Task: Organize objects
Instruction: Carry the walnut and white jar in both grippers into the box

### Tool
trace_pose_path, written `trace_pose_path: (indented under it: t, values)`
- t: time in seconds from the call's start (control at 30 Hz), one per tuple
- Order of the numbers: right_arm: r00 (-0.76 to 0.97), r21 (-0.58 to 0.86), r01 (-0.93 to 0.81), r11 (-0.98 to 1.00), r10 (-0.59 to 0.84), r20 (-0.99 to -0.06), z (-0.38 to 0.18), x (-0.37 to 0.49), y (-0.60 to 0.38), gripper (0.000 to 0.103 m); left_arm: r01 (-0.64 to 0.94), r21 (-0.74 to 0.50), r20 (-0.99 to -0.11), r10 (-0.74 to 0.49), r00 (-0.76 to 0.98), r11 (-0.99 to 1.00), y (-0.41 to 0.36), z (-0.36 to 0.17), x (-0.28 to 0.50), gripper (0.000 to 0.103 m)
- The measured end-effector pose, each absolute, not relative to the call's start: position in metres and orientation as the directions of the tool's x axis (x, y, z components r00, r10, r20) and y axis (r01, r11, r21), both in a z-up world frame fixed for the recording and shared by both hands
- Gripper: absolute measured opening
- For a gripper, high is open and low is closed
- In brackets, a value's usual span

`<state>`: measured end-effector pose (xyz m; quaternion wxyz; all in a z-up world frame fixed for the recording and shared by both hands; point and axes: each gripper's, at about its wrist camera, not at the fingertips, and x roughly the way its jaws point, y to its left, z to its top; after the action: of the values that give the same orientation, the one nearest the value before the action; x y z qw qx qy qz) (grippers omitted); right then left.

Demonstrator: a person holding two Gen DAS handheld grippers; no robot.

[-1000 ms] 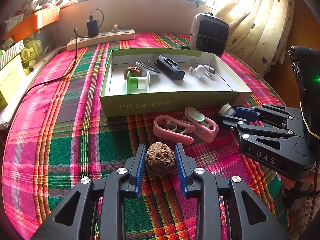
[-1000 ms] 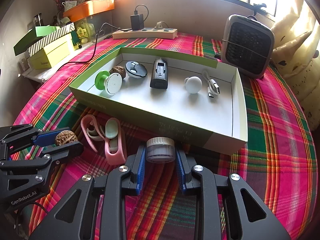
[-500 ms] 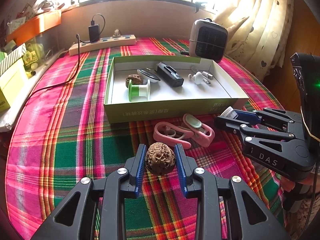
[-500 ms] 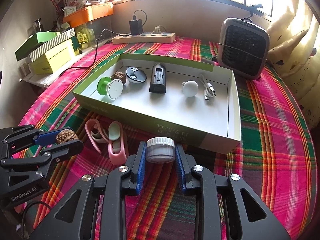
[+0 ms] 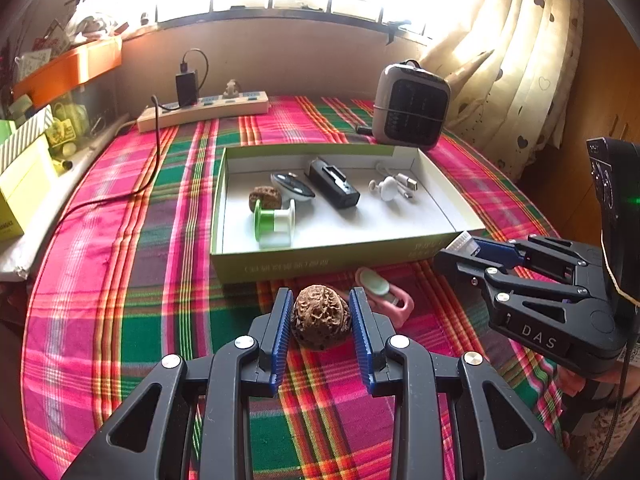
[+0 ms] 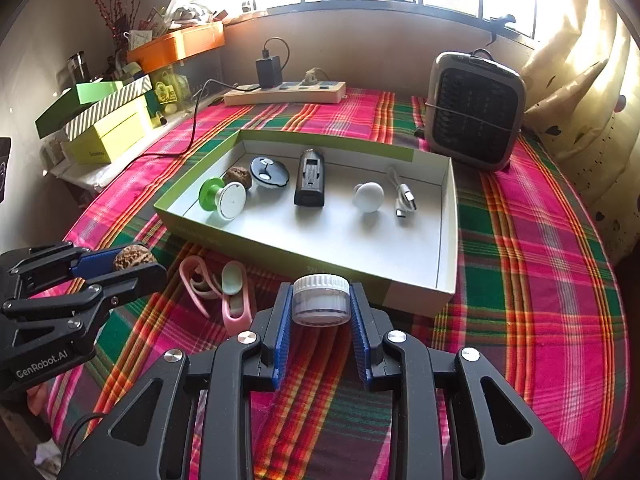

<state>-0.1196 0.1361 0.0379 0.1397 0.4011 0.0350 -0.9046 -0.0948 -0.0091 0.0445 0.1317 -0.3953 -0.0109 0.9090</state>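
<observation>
My left gripper (image 5: 320, 314) is shut on a brown walnut (image 5: 320, 316), held above the plaid cloth in front of the green-walled box (image 5: 280, 266). My right gripper (image 6: 320, 304) is shut on a small clear jar with a white ribbed lid (image 6: 320, 298), just before the box's near corner (image 6: 412, 292). Each gripper shows in the other's view: the right gripper (image 5: 464, 246) with the jar, the left gripper (image 6: 132, 260) with the walnut. Inside the box lie a second walnut (image 5: 264, 198), a green-and-white spool (image 5: 274, 222), a black block (image 5: 334, 184), a white knob and a cable (image 6: 404, 196).
A pink clip with a pale green pad (image 6: 234, 294) lies on the cloth between the grippers, in front of the box. A small grey heater (image 6: 474, 110) stands behind the box on the right, a power strip (image 6: 284, 92) at the back. Stacked boxes (image 6: 104, 128) sit at the left edge.
Both grippers have lifted a little with their loads, so the table and box look farther off and lower in view. The grips have not changed.
</observation>
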Motion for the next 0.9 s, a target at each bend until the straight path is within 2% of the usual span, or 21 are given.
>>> trace_pose_path:
  t: [0.9]
  values:
    - [-0.656,0.076,0.168,-0.983,-0.169,-0.735,0.043,-0.175,0.161,0.028,-0.254,-0.137,-0.719,0.272,-0.639,-0.958,0.010,0.048,-0.169,0.027]
